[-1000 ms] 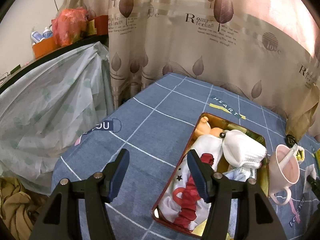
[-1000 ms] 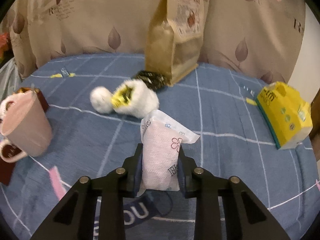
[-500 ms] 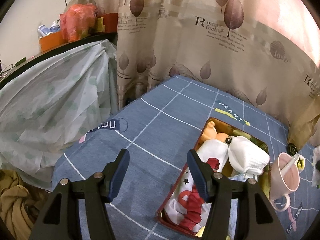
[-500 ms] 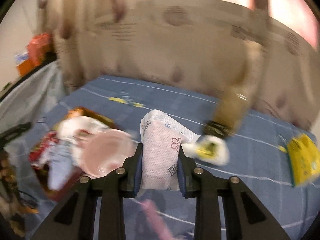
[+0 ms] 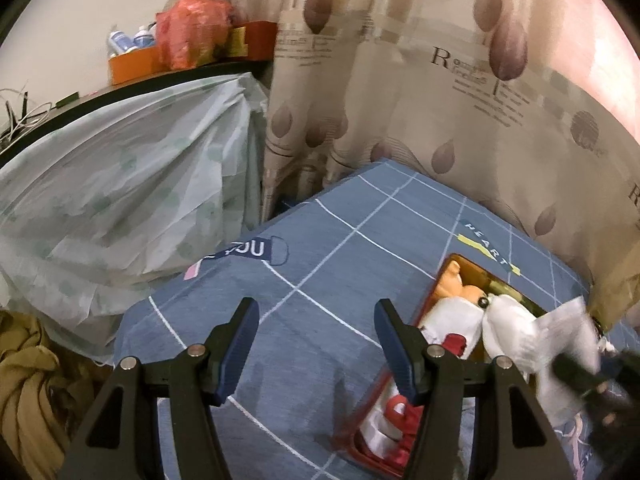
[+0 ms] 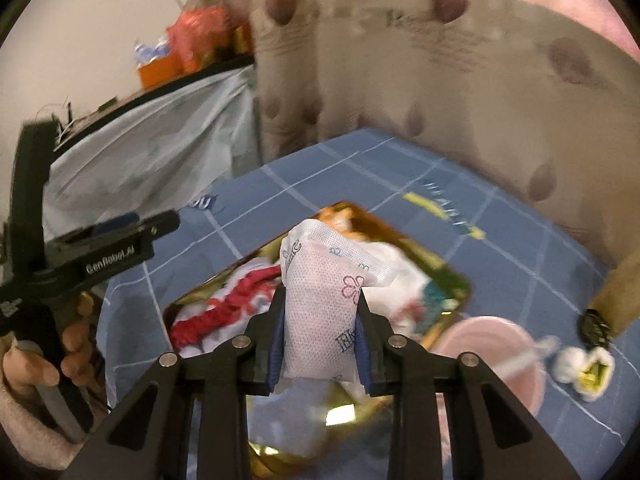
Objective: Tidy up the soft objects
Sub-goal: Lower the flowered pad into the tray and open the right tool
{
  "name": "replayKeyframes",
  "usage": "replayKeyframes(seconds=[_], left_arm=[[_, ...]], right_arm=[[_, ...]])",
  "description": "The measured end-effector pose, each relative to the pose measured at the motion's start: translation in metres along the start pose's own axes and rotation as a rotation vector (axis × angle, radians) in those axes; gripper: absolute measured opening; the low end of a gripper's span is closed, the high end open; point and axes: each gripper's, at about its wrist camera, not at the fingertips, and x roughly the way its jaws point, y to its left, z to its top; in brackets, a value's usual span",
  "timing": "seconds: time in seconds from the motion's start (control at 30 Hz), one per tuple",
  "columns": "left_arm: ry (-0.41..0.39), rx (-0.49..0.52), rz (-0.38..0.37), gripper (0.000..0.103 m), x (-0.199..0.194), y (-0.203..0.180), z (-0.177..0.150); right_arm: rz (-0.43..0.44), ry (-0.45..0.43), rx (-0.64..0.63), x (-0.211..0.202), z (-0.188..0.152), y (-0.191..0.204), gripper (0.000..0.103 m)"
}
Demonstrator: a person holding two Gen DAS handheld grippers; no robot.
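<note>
My right gripper [image 6: 320, 316] is shut on a white soft packet [image 6: 320, 300] with pink flower print and holds it above the gold tray [image 6: 452, 276]. The tray holds a red-and-white cloth [image 6: 232, 300], a white bundle and a doll. In the left wrist view the tray [image 5: 492, 280] lies at the right, with the packet [image 5: 560, 344] and the right gripper coming in blurred from the right edge. My left gripper [image 5: 314, 344] is open and empty over the blue checked cloth [image 5: 320, 264], left of the tray. It also shows at the left of the right wrist view [image 6: 120, 236].
A pink mug [image 6: 496, 344] with a spoon stands right of the tray. A white fluffy item with yellow [image 6: 584, 368] and a brown paper bag [image 6: 624, 292] lie further right. A curtain [image 5: 440, 80] hangs behind. A plastic-covered desk [image 5: 120, 168] is at the left.
My right gripper has swung left with the packet, from open cloth near the fluffy item to above the tray. My left gripper has drawn back and left a little, still open.
</note>
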Motion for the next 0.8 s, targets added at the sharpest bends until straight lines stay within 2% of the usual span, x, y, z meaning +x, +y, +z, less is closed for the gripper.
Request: replayKeyframes(seconds=[0.2,0.3,0.4,0.47,0.53,0.67,0.8], left_arm=[[0.002,-0.027,0.010,0.061,0.001,0.006,0.001],[0.002,-0.024,0.010,0.061,0.001,0.006,0.001],[0.004,-0.023,0.012,0.061,0.001,0.005,0.001],[0.003,-0.025,0.012,0.061,0.001,0.005,0.001],[0.003,-0.025,0.014,0.061,0.001,0.005,0.001],[0.000,-0.023,0.014,0.061,0.001,0.004,0.001],[-0.007,-0.018,0.015,0.061,0.000,0.005,0.000]], right_arm=[[0.055,0.064,-0.013,0.035,-0.008,0.019,0.027],[0.053,0.083,-0.026,0.045,-0.013,0.022,0.031],[0.050,0.086,-0.030,0.048,-0.017,0.022,0.040],[0.043,0.078,-0.032,0.047,-0.017,0.022,0.058],[0.040,0.067,-0.032,0.042,-0.016,0.020,0.070],[0.019,0.023,-0.030,0.018,-0.011,0.016,0.076],[-0.003,-0.041,-0.001,-0.017,-0.006,0.004,0.078]])
